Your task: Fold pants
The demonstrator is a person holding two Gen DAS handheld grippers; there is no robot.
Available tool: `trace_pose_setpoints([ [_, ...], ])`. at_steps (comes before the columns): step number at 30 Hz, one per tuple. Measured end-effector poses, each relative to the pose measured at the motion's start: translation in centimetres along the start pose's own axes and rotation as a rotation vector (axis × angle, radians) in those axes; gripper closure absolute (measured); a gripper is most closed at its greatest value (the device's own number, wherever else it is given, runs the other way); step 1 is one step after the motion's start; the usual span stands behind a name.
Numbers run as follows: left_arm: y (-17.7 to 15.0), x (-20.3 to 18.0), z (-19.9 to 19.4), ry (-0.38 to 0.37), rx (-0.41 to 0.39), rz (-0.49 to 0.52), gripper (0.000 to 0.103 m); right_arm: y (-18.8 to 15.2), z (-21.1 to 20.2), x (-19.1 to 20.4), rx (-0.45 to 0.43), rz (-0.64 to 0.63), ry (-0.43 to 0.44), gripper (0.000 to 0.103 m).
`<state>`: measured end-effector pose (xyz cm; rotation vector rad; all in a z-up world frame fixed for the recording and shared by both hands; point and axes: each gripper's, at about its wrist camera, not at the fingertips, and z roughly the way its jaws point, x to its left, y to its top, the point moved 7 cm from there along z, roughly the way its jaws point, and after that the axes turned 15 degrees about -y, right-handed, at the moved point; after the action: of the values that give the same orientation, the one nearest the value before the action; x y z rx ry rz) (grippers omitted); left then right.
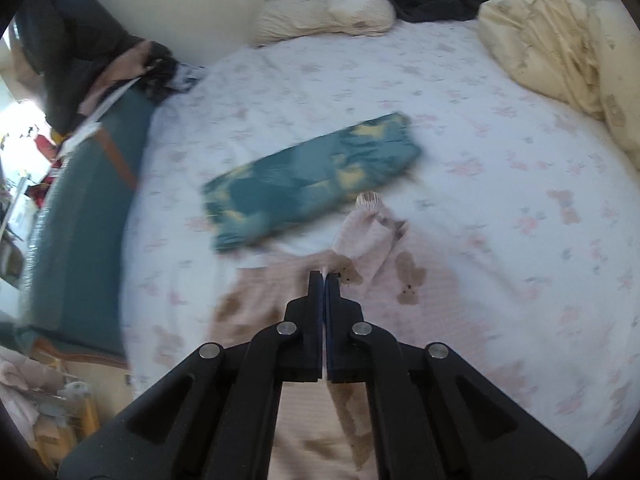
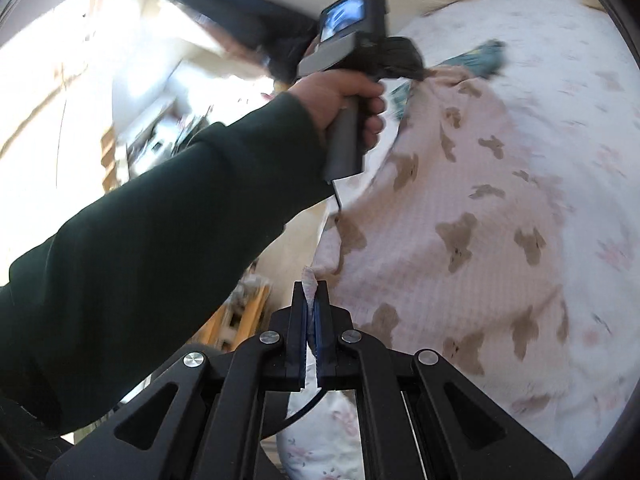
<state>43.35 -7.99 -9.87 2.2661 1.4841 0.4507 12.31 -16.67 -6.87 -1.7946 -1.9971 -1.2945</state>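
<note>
Pale pink pants with brown bear prints [image 2: 460, 216] hang over the bed's near part; they also show in the left wrist view [image 1: 384, 252]. My left gripper [image 1: 324, 274] is shut on an edge of the pants. It shows from outside in the right wrist view [image 2: 416, 70], held in a hand, with the cloth pulled up to it. My right gripper [image 2: 310, 282] is shut on another edge of the pants, with a tuft of cloth sticking out between the fingers.
A folded teal and yellow garment [image 1: 312, 180] lies mid-bed on the white floral sheet [image 1: 500, 160]. Pillows [image 1: 324, 16] and a cream duvet [image 1: 552, 48] lie at the far side. A teal bed frame [image 1: 80, 232] runs along the left.
</note>
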Motion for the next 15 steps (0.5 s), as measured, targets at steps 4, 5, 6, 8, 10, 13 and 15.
trace_pose_setpoints([
  [4, -1.7, 5.5, 0.0, 0.04, 0.013, -0.017, 0.103, -0.4, 5.2, 2.3, 0.105, -0.048, 0.019, 0.101],
  [5, -2.3, 6.6, 0.3, 0.046, 0.026, -0.019, 0.103, -0.7, 6.7, 2.8, 0.135, -0.049, 0.028, 0.101],
  [6, -2.9, 7.8, 0.9, 0.056, 0.04, -0.015, 0.103, -1.0, 7.9, 3.0, 0.16, -0.054, 0.03, 0.101],
  [8, -4.0, 9.5, 2.5, 0.077, 0.062, -0.007, 0.103, -1.9, 10.6, 3.7, 0.209, -0.07, 0.019, 0.101],
  [10, -5.7, 11.2, 4.7, 0.087, 0.113, -0.028, 0.103, -2.6, 12.6, 4.1, 0.243, -0.072, 0.015, 0.1],
  [13, -7.5, 12.6, 6.3, 0.096, 0.132, -0.054, 0.103, -3.7, 14.7, 4.3, 0.288, -0.072, -0.015, 0.1],
  [15, -8.6, 13.4, 7.2, 0.098, 0.137, -0.069, 0.103, -3.8, 15.5, 4.1, 0.314, -0.066, -0.03, 0.1],
])
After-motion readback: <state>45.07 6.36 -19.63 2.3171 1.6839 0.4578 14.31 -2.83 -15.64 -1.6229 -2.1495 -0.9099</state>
